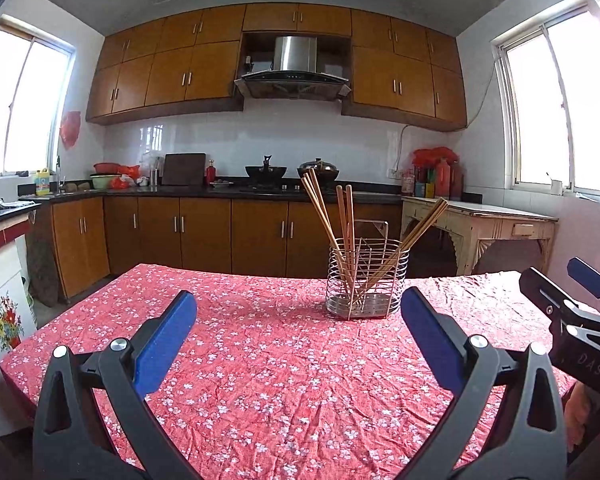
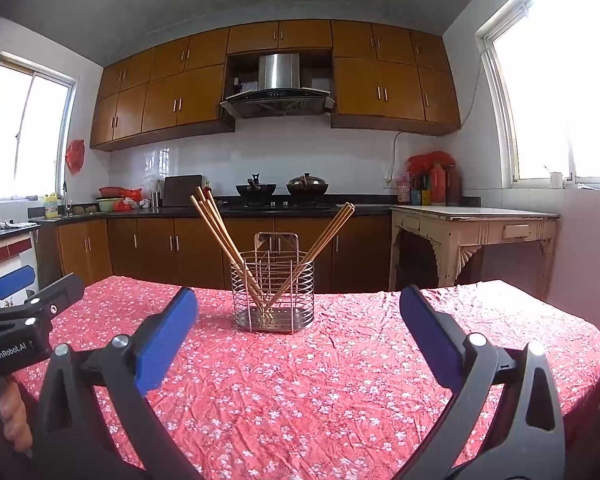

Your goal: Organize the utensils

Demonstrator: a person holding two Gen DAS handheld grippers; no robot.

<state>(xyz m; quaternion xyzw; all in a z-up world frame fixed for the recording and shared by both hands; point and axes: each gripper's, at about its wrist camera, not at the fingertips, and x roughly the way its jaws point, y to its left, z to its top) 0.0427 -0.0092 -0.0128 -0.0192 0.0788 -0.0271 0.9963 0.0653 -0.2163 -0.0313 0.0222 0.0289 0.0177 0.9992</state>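
A wire metal utensil holder [image 1: 366, 280] stands on the table with the red floral cloth [image 1: 260, 360]; it also shows in the right wrist view [image 2: 273, 288]. Several wooden chopsticks [image 1: 326, 216] stand in it, leaning left and right; they also show in the right wrist view [image 2: 216, 220]. My left gripper [image 1: 298, 320] is open and empty, held above the cloth short of the holder. My right gripper [image 2: 298, 316] is open and empty, also short of the holder. The right gripper shows at the right edge of the left wrist view [image 1: 568, 300].
The table cloth [image 2: 320, 380] reaches the far table edge behind the holder. Kitchen cabinets and a counter with pots [image 1: 268, 172] line the far wall. A cream side table [image 2: 472, 228] stands at the right under a window.
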